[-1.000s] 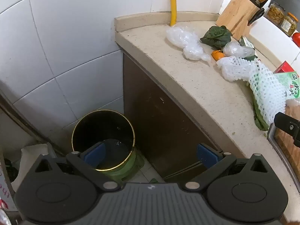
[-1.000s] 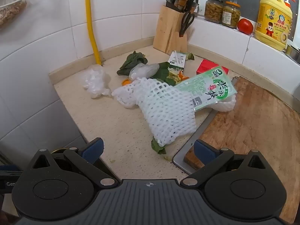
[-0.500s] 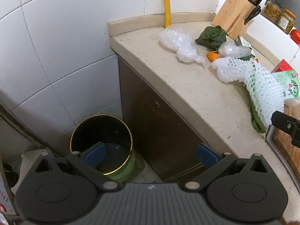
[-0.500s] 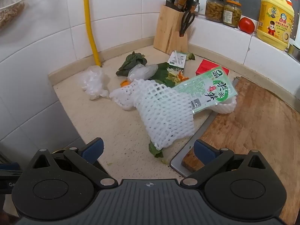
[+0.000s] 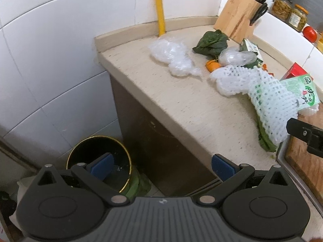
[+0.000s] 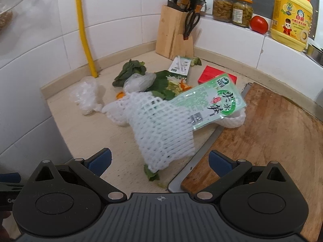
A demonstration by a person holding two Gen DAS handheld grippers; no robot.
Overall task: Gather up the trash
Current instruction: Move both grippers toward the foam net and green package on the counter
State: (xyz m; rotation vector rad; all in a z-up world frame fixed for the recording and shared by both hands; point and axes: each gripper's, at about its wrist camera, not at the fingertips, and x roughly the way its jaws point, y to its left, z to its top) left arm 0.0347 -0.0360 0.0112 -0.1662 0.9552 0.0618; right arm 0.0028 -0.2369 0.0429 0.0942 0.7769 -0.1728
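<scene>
Trash lies scattered on the beige counter [image 5: 181,100]: white foam netting [image 6: 159,129] [image 5: 266,100], a green printed packet [image 6: 212,100], clear crumpled plastic [image 5: 173,56] [image 6: 85,94], leafy greens [image 5: 212,42], orange peel [image 5: 213,65] and a red box [image 6: 216,75]. A black bin with a gold rim [image 5: 99,161] stands on the floor beside the cabinet. My left gripper [image 5: 161,165] hangs open over the bin and the cabinet side, holding nothing. My right gripper [image 6: 159,160] is open just short of the netting's near end.
A wooden chopping board on a metal tray [image 6: 272,133] fills the right side. A knife block [image 6: 175,34], jars [image 6: 232,10], a tomato [image 6: 259,24] and a yellow detergent jug [image 6: 290,16] stand at the back. A yellow pipe [image 6: 83,30] runs up the tiled wall.
Both grippers have shifted towards the counter: the trash sits larger and nearer in both views, and the bin has slid lower left in the left wrist view. Both stay open.
</scene>
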